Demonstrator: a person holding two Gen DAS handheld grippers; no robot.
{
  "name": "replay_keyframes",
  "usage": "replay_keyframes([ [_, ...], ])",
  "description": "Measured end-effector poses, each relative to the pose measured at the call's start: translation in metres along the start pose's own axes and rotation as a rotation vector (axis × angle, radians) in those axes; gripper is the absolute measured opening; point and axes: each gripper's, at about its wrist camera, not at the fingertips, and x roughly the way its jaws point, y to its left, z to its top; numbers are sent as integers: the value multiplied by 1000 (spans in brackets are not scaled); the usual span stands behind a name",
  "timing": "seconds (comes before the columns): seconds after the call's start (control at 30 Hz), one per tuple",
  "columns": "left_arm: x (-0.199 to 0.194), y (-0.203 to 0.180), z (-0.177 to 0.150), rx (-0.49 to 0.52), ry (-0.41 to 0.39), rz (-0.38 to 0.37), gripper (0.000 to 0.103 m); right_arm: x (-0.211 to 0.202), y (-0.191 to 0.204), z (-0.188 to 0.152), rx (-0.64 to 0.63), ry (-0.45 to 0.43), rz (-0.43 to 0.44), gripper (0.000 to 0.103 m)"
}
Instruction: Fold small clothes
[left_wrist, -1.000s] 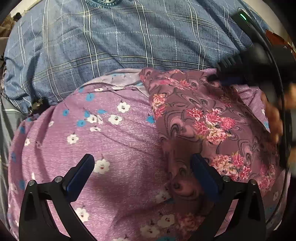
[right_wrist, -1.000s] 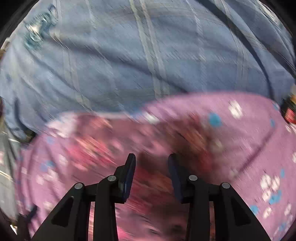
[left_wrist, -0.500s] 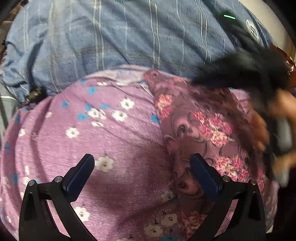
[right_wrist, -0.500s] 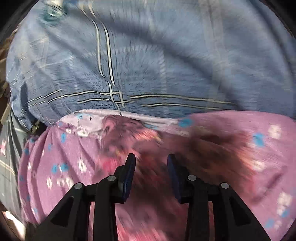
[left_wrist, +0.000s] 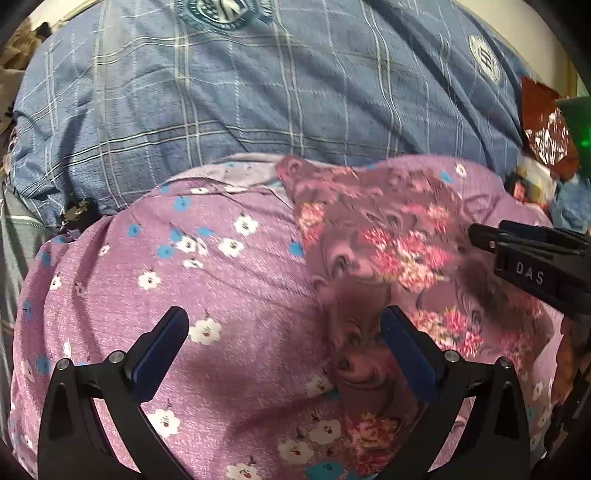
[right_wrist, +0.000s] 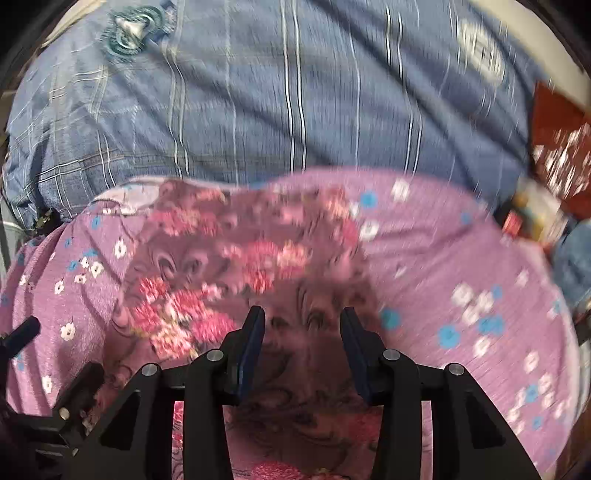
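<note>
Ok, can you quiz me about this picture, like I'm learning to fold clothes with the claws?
1. True or false: the left claw is squeezing a piece of cloth.
2. Which one lies on top of the pile? A: the rose-print cloth. B: the white-flowered purple cloth. C: the blue checked sheet.
3. Fill the gap: the white-flowered purple cloth rests on the ____.

Key:
1. False. The left claw is wide open with nothing pinched.
2. A.
3. Blue checked sheet.
</note>
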Motion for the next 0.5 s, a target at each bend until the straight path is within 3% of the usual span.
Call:
replay_keyframes([
  [0.23,9,7,2,-42,-6,9,103,-12,14,4,-89,-73,-62,44],
  [0.5,11,3,2,-32,-19,18,103,-21,14,-1,-94,-95,-62,44],
])
